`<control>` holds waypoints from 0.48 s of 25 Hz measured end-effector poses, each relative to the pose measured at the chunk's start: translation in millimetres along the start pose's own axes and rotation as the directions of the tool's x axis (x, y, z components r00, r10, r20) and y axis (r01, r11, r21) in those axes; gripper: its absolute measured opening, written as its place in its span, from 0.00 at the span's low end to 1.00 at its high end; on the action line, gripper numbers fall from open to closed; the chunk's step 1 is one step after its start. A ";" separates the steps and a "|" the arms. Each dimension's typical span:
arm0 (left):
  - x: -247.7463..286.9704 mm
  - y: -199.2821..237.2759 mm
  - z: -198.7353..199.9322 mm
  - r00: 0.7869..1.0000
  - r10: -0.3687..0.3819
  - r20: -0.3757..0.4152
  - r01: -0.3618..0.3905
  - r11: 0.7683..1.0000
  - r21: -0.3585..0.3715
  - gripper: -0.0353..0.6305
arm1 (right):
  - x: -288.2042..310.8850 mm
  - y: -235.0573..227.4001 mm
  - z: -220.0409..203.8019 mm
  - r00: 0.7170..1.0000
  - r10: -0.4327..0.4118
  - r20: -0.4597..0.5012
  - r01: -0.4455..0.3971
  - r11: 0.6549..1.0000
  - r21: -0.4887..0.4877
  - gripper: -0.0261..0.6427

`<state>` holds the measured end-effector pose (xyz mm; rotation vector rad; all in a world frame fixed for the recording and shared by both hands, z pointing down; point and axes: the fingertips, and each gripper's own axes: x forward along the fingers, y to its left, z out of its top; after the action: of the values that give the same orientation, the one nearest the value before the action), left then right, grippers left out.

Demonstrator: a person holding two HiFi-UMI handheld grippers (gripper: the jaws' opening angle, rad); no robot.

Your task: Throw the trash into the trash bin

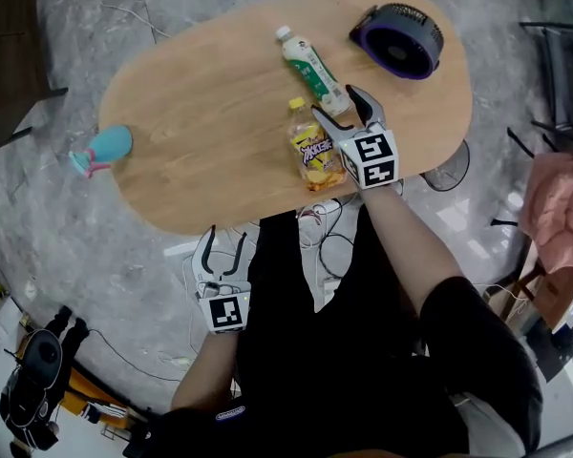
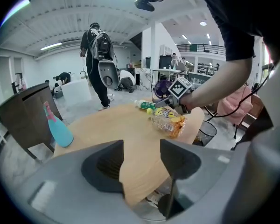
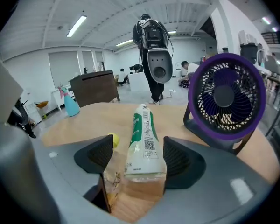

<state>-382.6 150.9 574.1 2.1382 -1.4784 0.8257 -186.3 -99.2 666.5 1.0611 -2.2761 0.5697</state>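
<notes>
While the right hand-held gripper is held low over the wooden table, its jaws are kept moderately apart. The base of a green-labelled bottle lies between them, with a gap at either pad, so nothing is clamped. The bottle is laid on its side with its white cap pointing away from the person. Just beside it, at the left jaw, a crumpled yellow-capped bottle is also laid flat; yellow and orange show through its clear body, but whether that is print or contents cannot be told. What the green-labelled bottle holds cannot be made out either.

The left hand-held gripper is held off the near edge of the table, above the floor, with its jaws wide and nothing between them.

A black mesh trash bin is seen on the floor at the table's right end, partly under it; its inside is not shown. A purple fan is stood on the far right of the table, and a blue spray bottle is laid at the left edge.
</notes>
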 end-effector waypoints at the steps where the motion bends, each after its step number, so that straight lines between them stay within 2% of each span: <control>1: -2.4 1.8 -1.8 1.000 0.001 -0.007 -0.001 1.000 -0.011 0.43 | 5.2 -0.3 1.2 1.000 -0.003 -0.009 0.003 1.000 -0.002 0.58; 6: -7.8 21.9 -11.8 0.999 0.045 -0.011 -0.046 0.998 -0.051 0.43 | 30.9 1.0 2.0 0.997 -0.001 -0.080 0.000 1.000 -0.018 0.60; 9: -8.9 31.0 -11.2 0.997 0.075 0.000 -0.075 0.994 -0.078 0.43 | 48.3 -8.2 -9.9 0.986 -0.015 -0.167 0.017 1.000 0.013 0.59; 12: -9.7 32.2 -8.0 0.997 0.081 -0.015 -0.081 0.994 -0.067 0.43 | 54.5 -13.6 -13.3 0.984 -0.005 -0.178 0.016 0.998 0.062 0.54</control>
<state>-417.2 151.3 573.5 2.0321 -1.5731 0.8039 -200.4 -129.7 713.4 1.0092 -2.1090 0.7077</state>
